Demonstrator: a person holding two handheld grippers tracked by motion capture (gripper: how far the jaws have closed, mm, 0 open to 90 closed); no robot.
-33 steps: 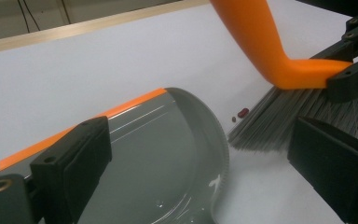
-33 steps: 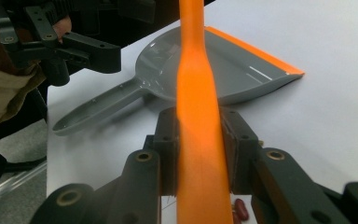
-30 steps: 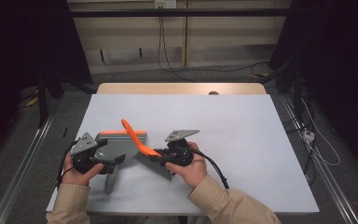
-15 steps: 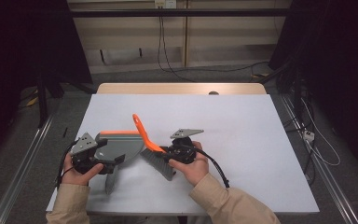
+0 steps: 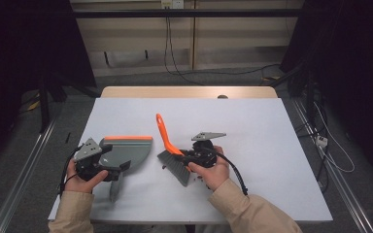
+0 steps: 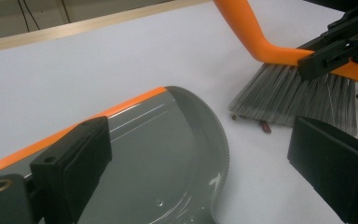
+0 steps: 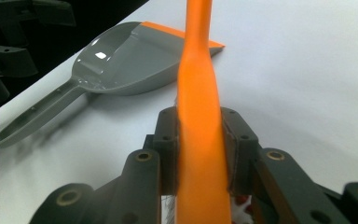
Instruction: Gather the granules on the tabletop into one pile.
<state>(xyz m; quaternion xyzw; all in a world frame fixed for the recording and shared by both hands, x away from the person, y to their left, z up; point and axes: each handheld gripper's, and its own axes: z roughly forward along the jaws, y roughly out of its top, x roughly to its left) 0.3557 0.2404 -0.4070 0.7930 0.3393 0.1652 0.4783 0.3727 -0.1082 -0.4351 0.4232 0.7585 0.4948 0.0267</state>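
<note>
1. A white tabletop point(image 5: 252, 126) is seen from the high view, with a person's two sleeved forearms coming in from the bottom edge.
2. The right gripper point(image 5: 190, 158) is held in the person's right hand point(image 5: 212, 171) near the middle of the tabletop, and its jaws are closed on the orange back of a hand brush point(image 5: 171, 153).
3. In the right gripper view, the brush's orange handle point(image 7: 199, 107) is seen clamped between the two black jaws and running up and away from the camera.
4. The grey bristles point(image 5: 176, 166) are pointed down and toward the person, and their tips are seen touching the tabletop in the left gripper view.
5. A few small dark red-brown crumbs point(image 6: 265, 126) are seen on the tabletop at the edge of the bristles, and more at the far right of that view.
6. A grey dustpan point(image 5: 127, 151) with an orange lip point(image 5: 128, 138) is lying flat on the tabletop to the left of the brush, just beside it but apart from it.
7. The dustpan's handle point(image 5: 114, 187) is pointed toward the person.
8. The left gripper point(image 5: 119, 166) is held in the left hand point(image 5: 81, 180) at the near part of the dustpan; its jaws are spread wide, with nothing clamped between them.
9. In the left gripper view, the pan's bowl point(image 6: 168, 154) is seen between and below the parted jaws.
</note>
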